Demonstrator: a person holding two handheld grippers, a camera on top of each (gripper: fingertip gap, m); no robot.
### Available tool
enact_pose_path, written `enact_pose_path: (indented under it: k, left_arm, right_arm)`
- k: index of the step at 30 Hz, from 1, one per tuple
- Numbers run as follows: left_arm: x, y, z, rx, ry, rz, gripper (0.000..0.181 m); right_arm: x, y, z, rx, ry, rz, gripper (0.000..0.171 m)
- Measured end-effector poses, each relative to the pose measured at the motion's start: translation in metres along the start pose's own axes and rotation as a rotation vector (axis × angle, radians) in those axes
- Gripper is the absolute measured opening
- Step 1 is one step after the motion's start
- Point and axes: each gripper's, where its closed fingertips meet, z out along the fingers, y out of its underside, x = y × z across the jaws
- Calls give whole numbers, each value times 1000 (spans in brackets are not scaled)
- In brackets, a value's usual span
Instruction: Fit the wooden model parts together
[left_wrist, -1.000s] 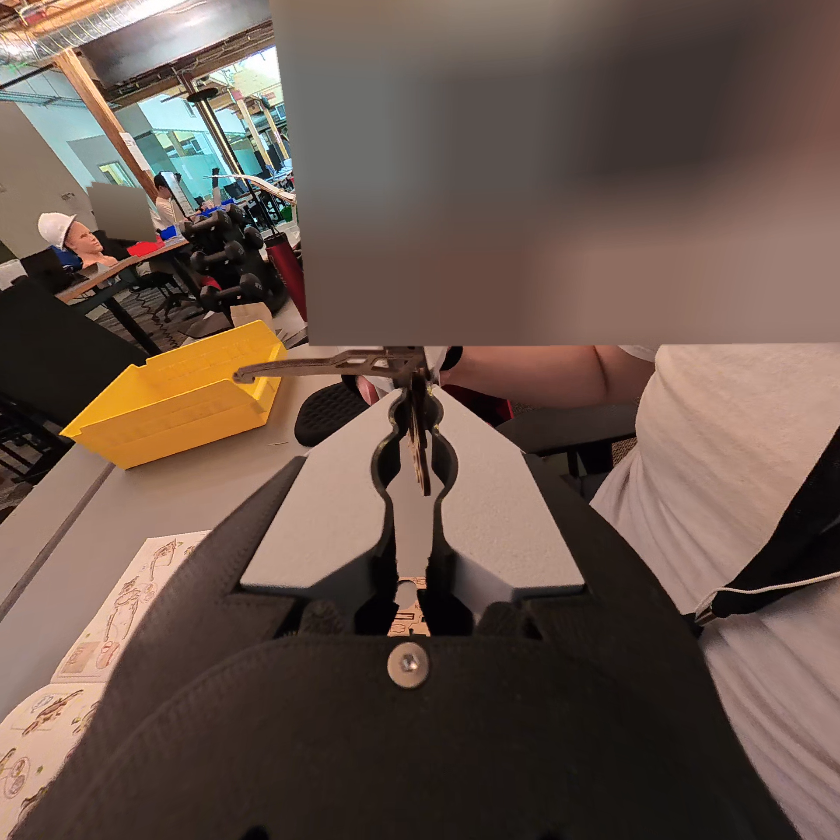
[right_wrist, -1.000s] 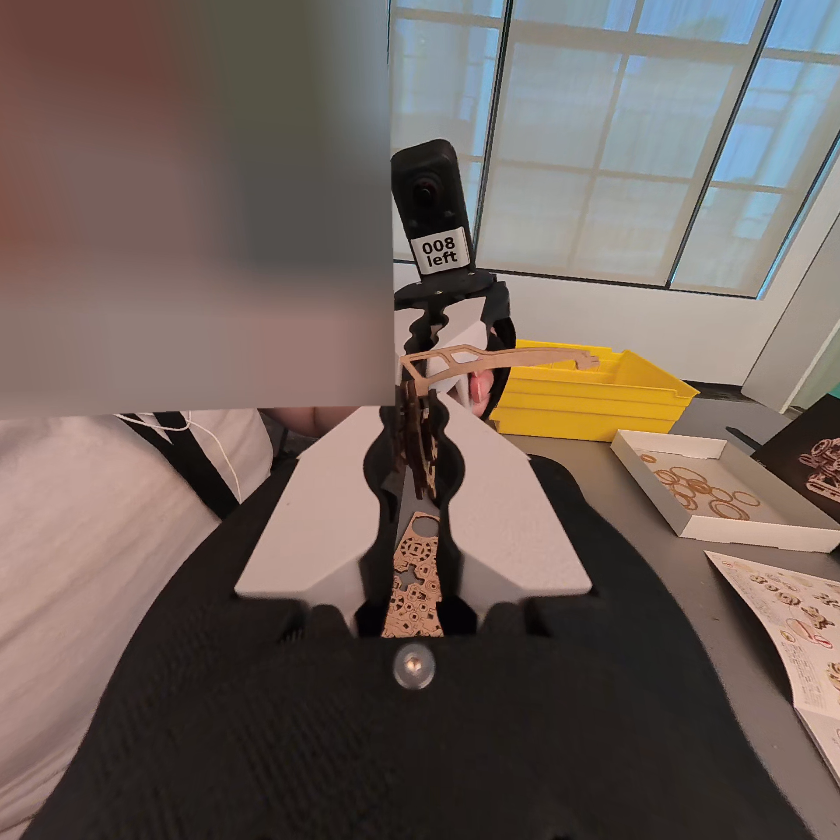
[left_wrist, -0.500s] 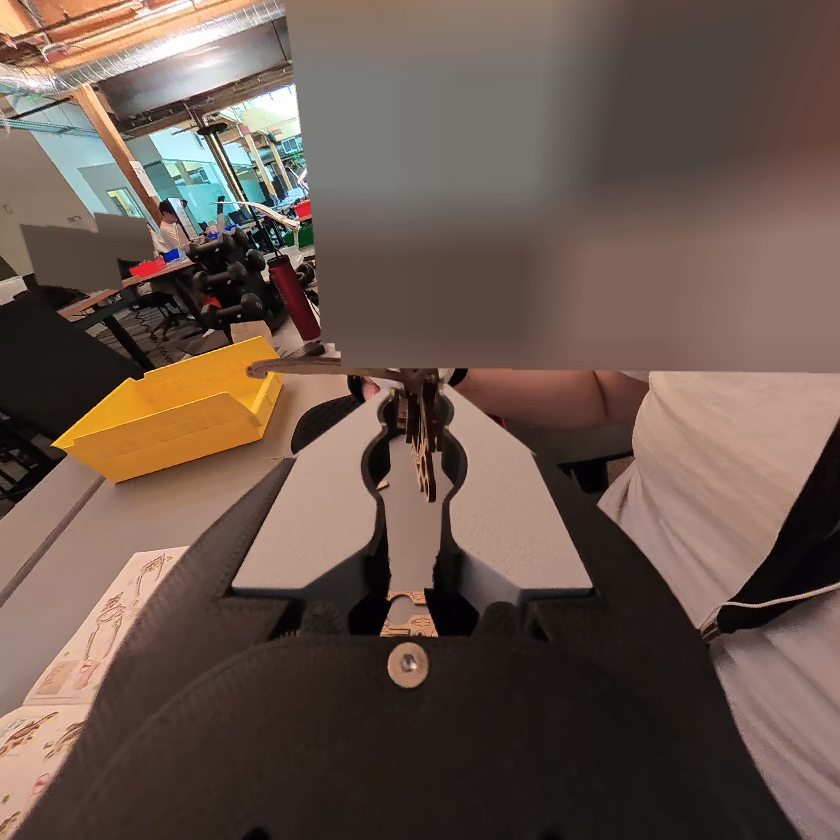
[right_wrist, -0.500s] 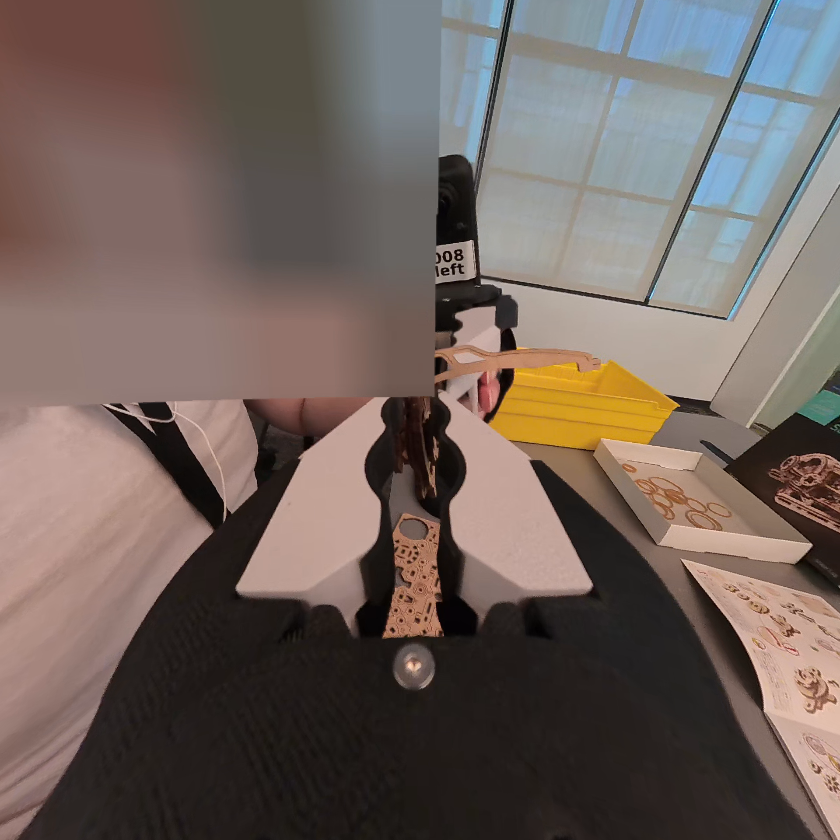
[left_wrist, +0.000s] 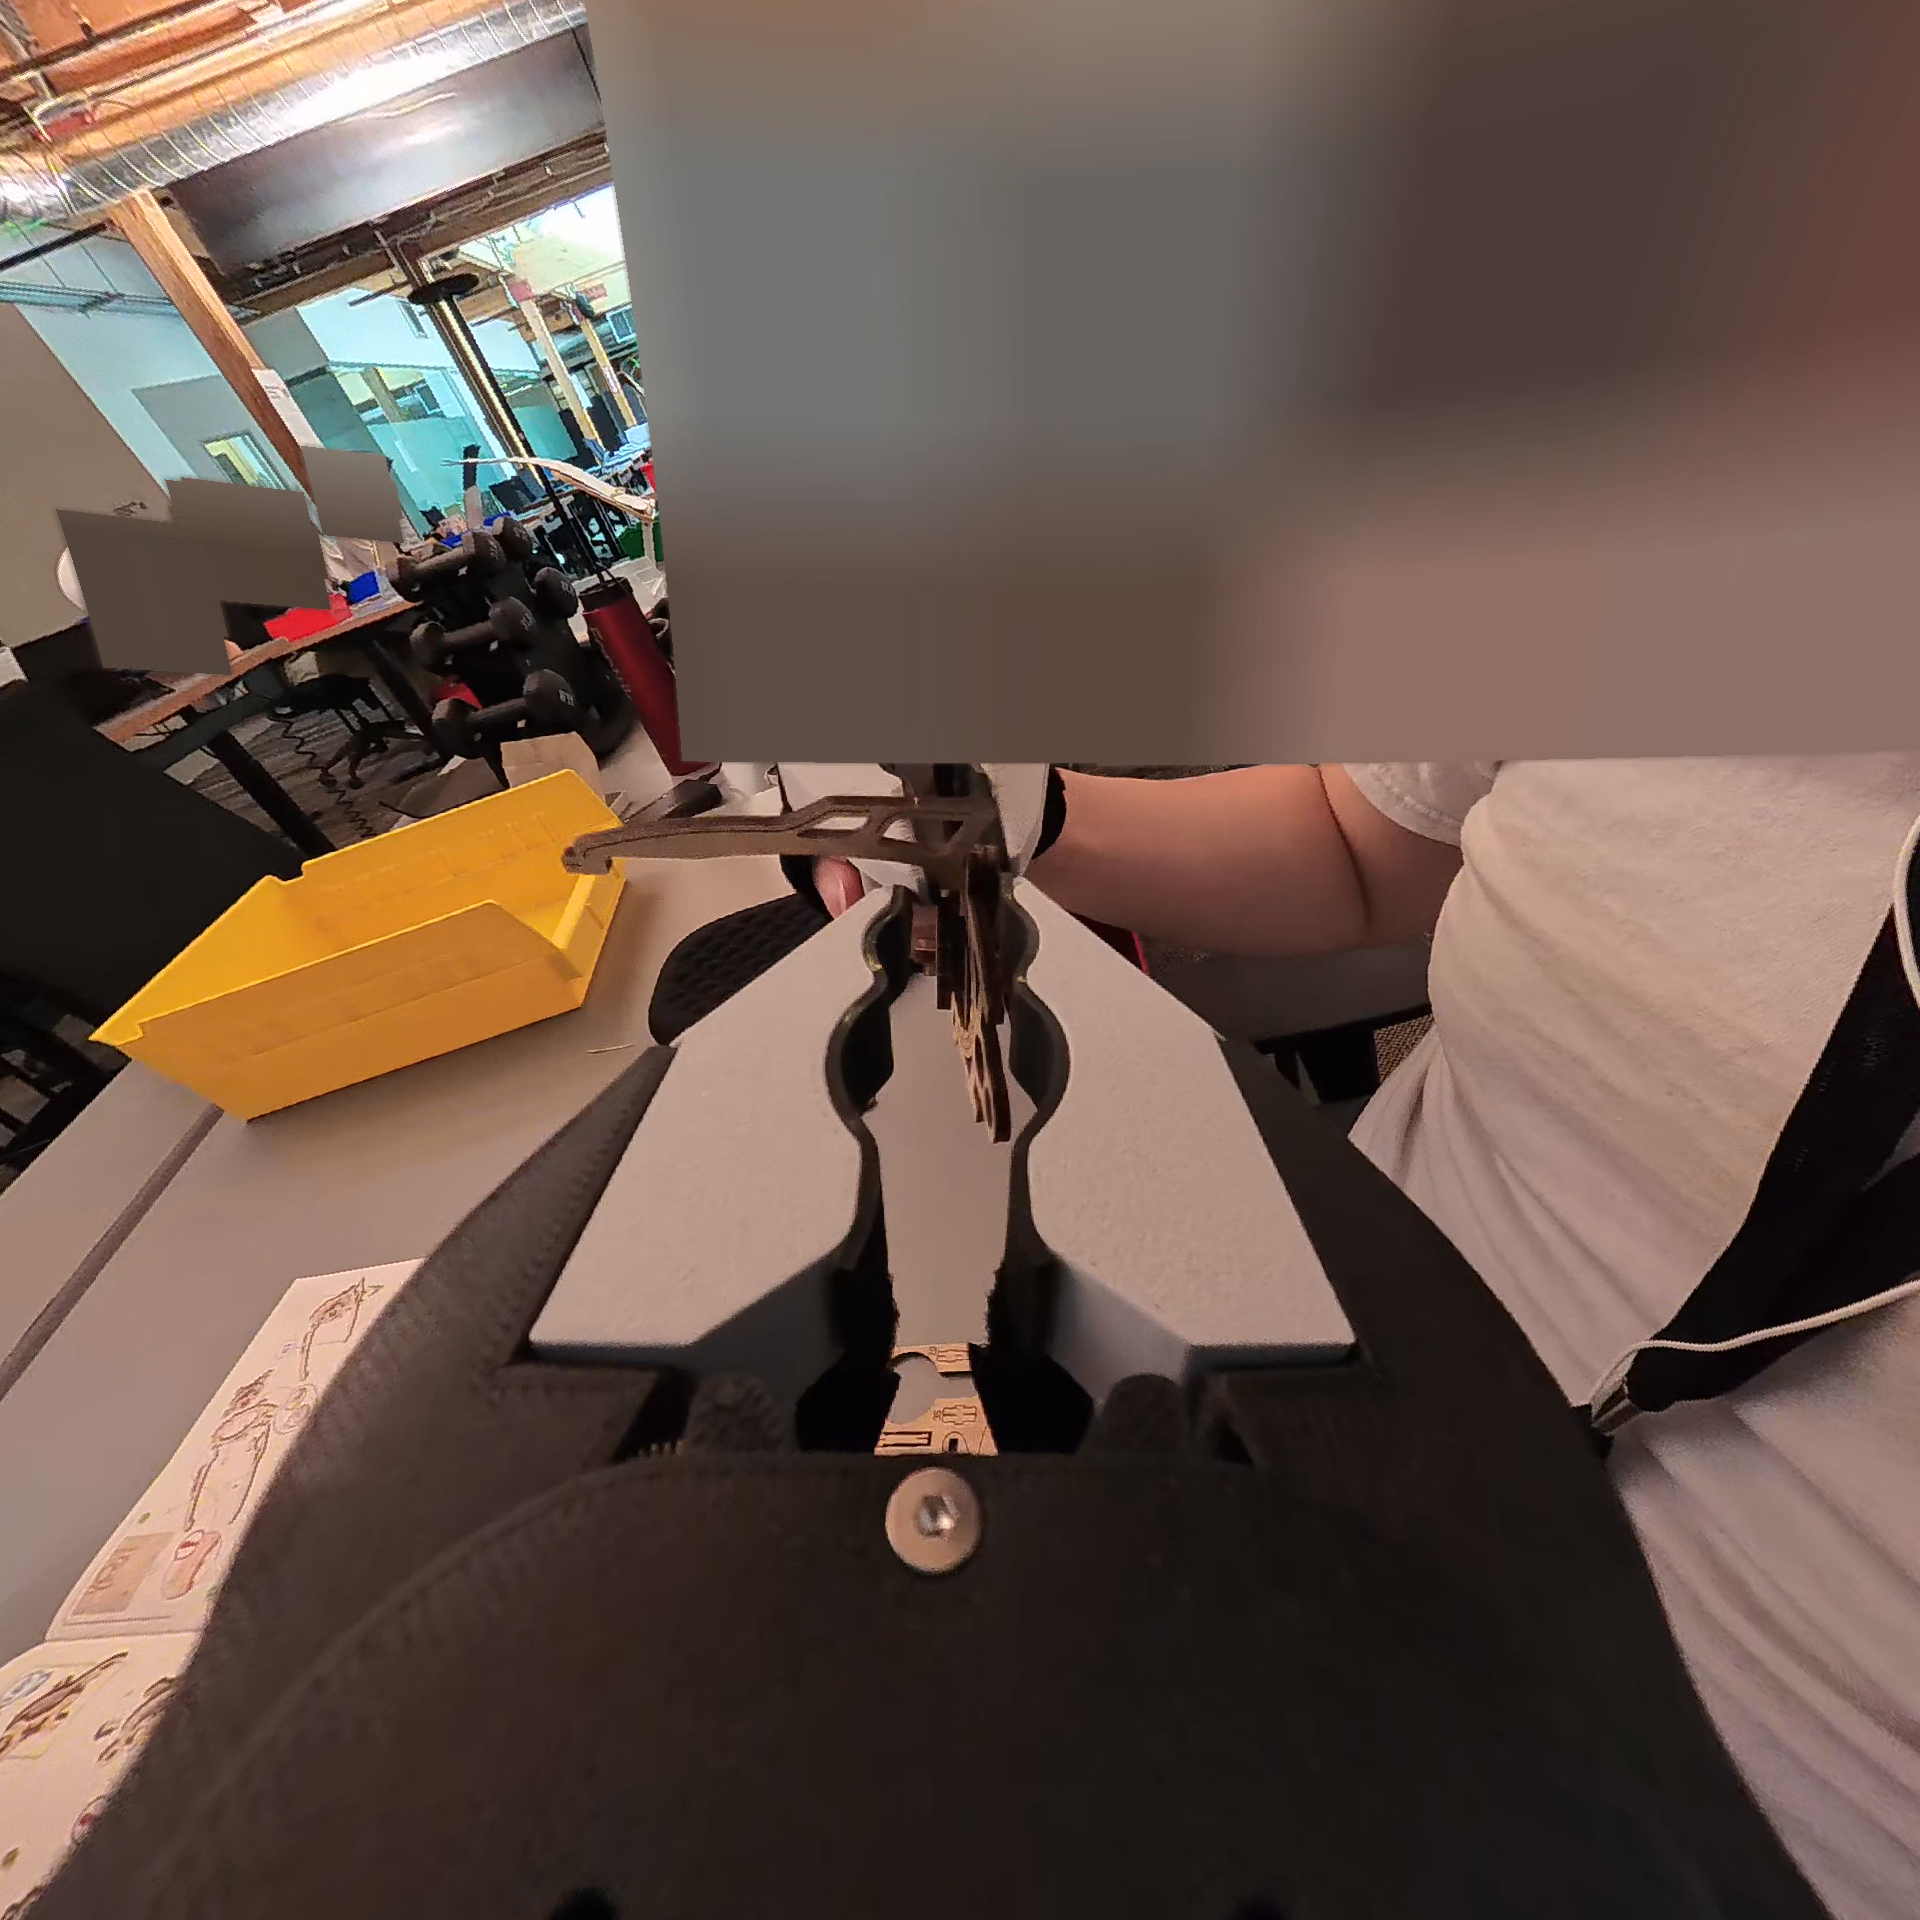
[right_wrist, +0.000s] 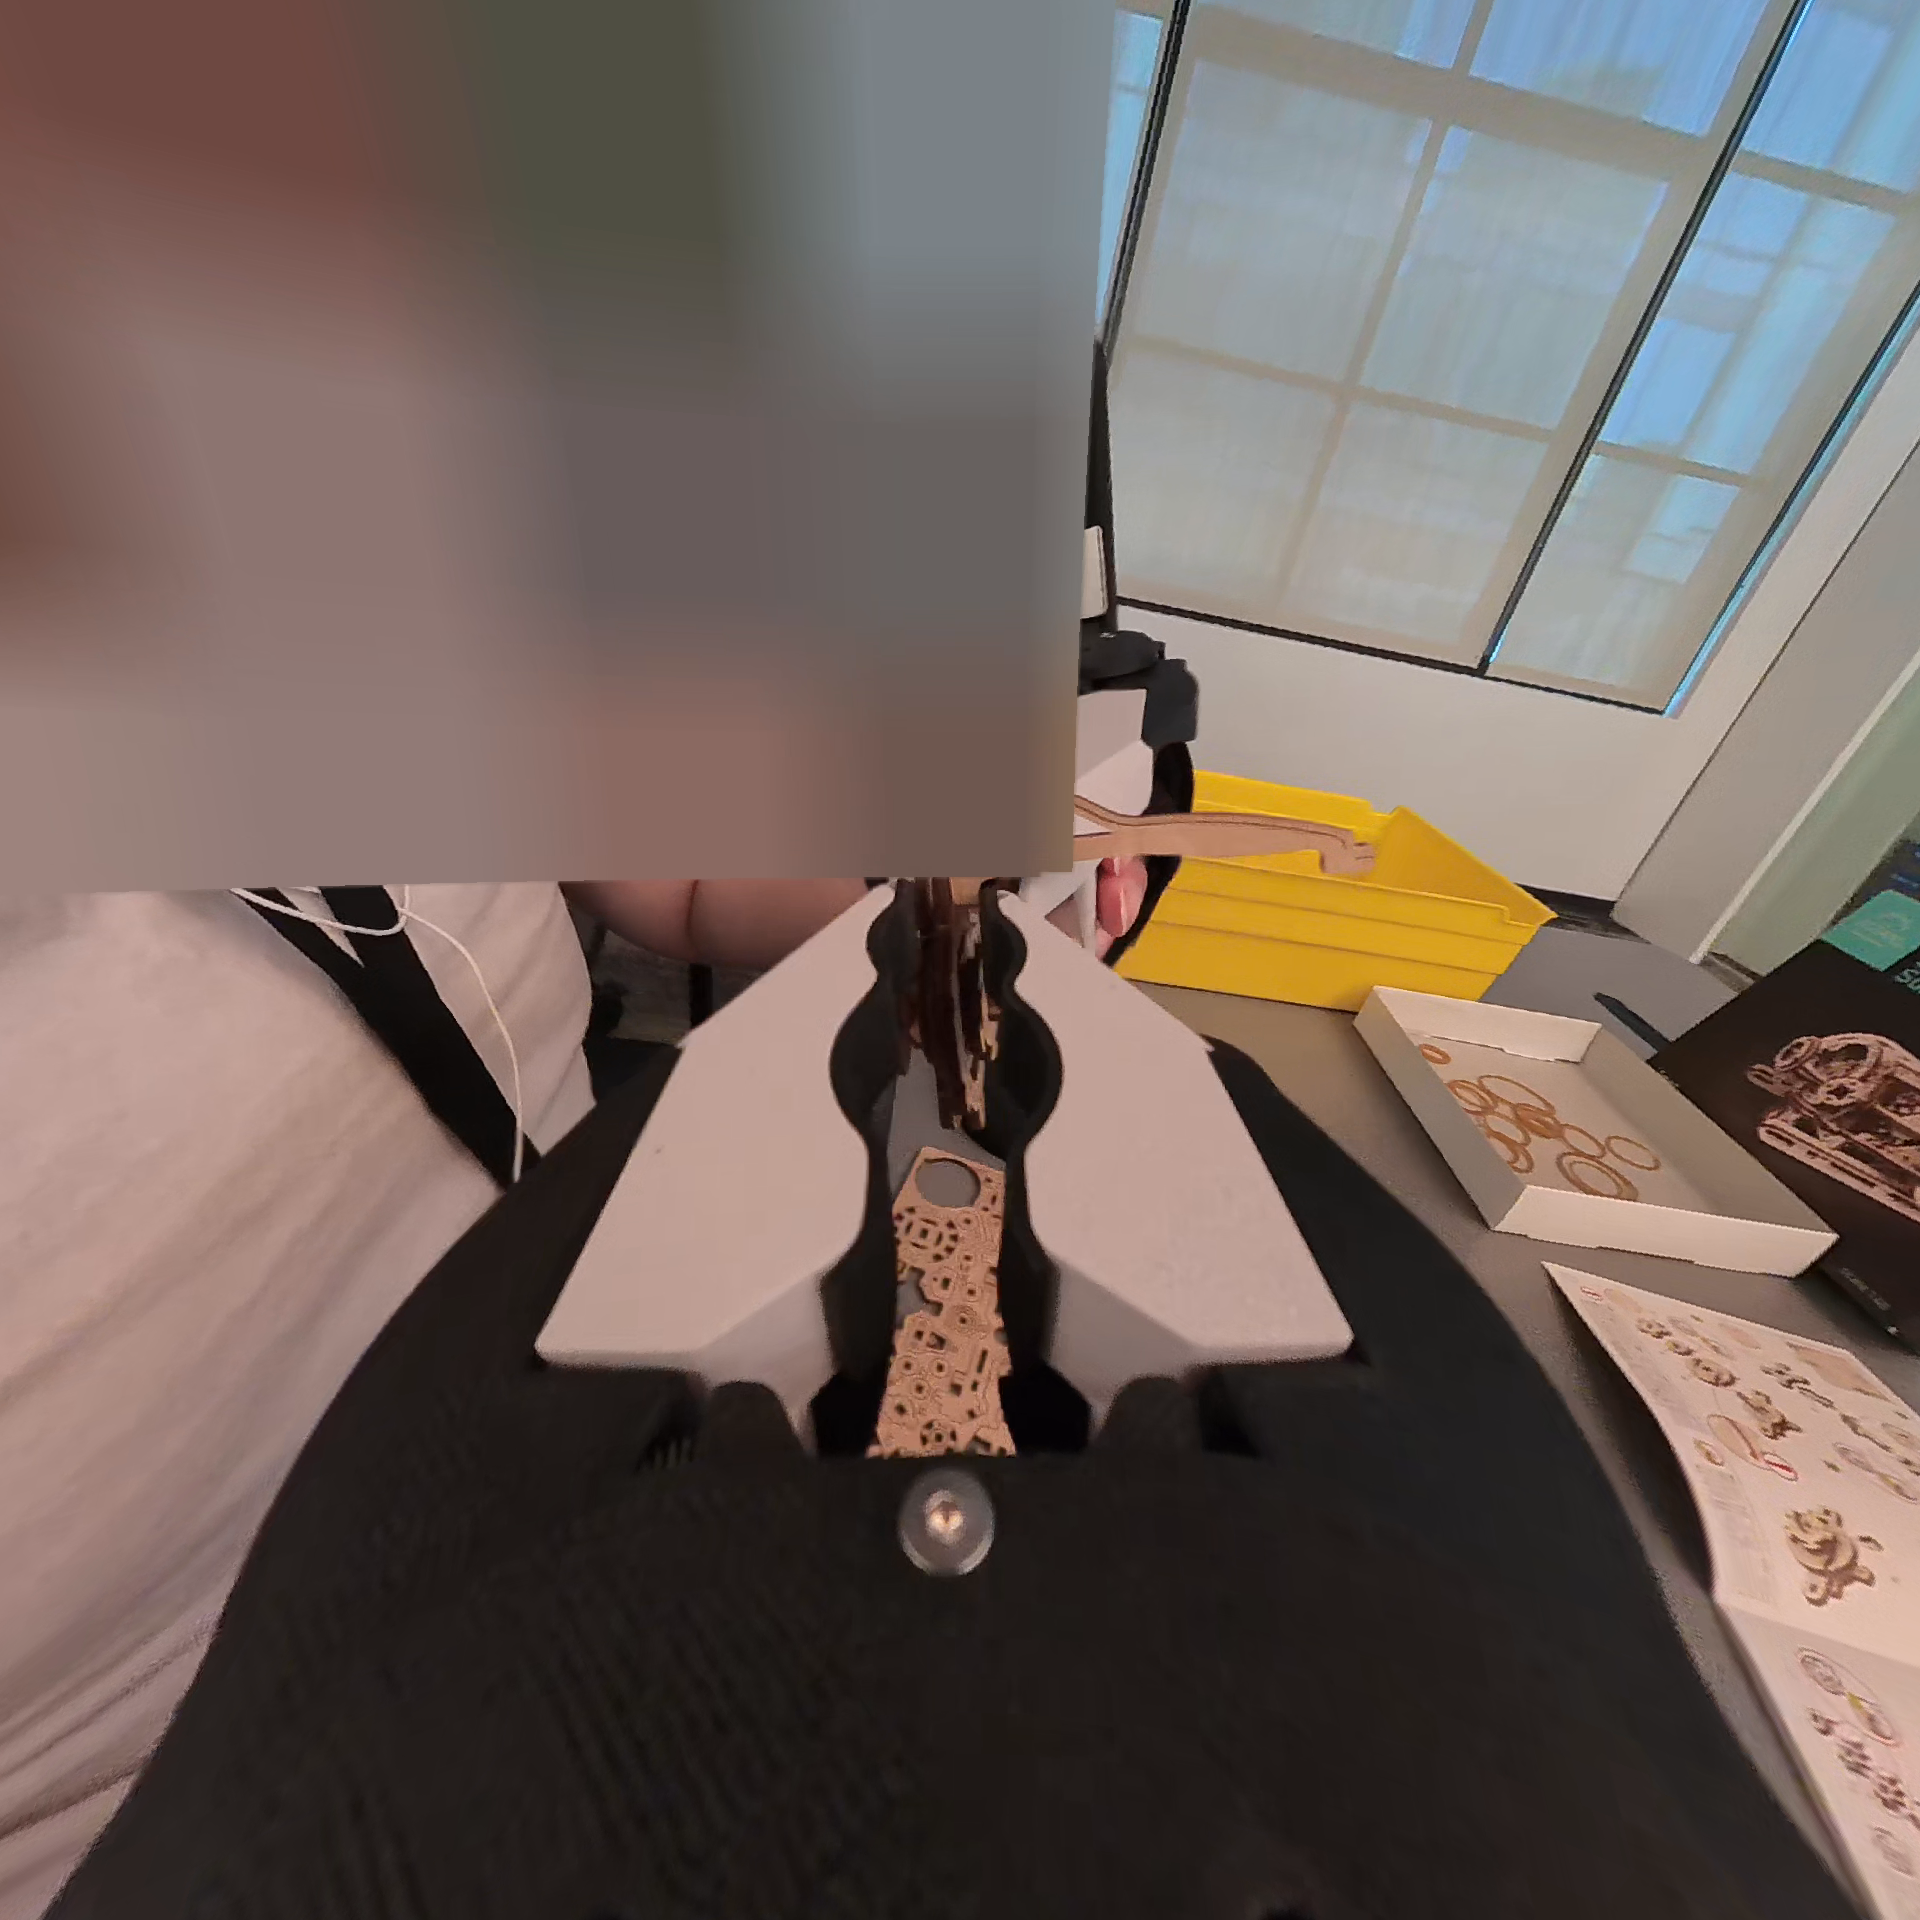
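Observation:
My left gripper (left_wrist: 951, 899) and right gripper (right_wrist: 940, 906) face each other, tip to tip, in front of a person's chest. Both are shut on one small wooden model assembly, a stack of gear-like discs (left_wrist: 979, 1023), which also shows in the right wrist view (right_wrist: 951, 1023). A long thin wooden arm (left_wrist: 743, 831) sticks out sideways from the assembly, level, over the table; it also shows in the right wrist view (right_wrist: 1231, 836). A wooden parts sheet (right_wrist: 945, 1309) lies on the table below, seen between the right fingers.
A yellow bin (left_wrist: 353, 966) (right_wrist: 1340, 920) stands on the grey table past the wooden arm. A white tray (right_wrist: 1455, 1174) of wooden rings, a dark kit box (right_wrist: 1829, 1122) and an open instruction booklet (right_wrist: 1787, 1475) (left_wrist: 208, 1455) lie on the table. The person's white shirt (left_wrist: 1662, 1143) is close by. Both grippers' tips are close together, under 4 cm apart.
Both grippers keep their hold on the assembly. The right wrist view has swung, so the left gripper's camera has slid behind the blurred patch. The wooden arm stays level.

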Motion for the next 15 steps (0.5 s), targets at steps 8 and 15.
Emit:
enact_pose_path:
  k: [8, 15]
  left_arm:
    - [-1, 1, 2, -9, -7, 1, 13]
    - [-8, 0, 3, -6, -31, -43, 13]
  right_arm:
    - [2, -1, -2, 52, -38, 107, 10]
    - [8, -4, -6, 148, -74, 247, 10]
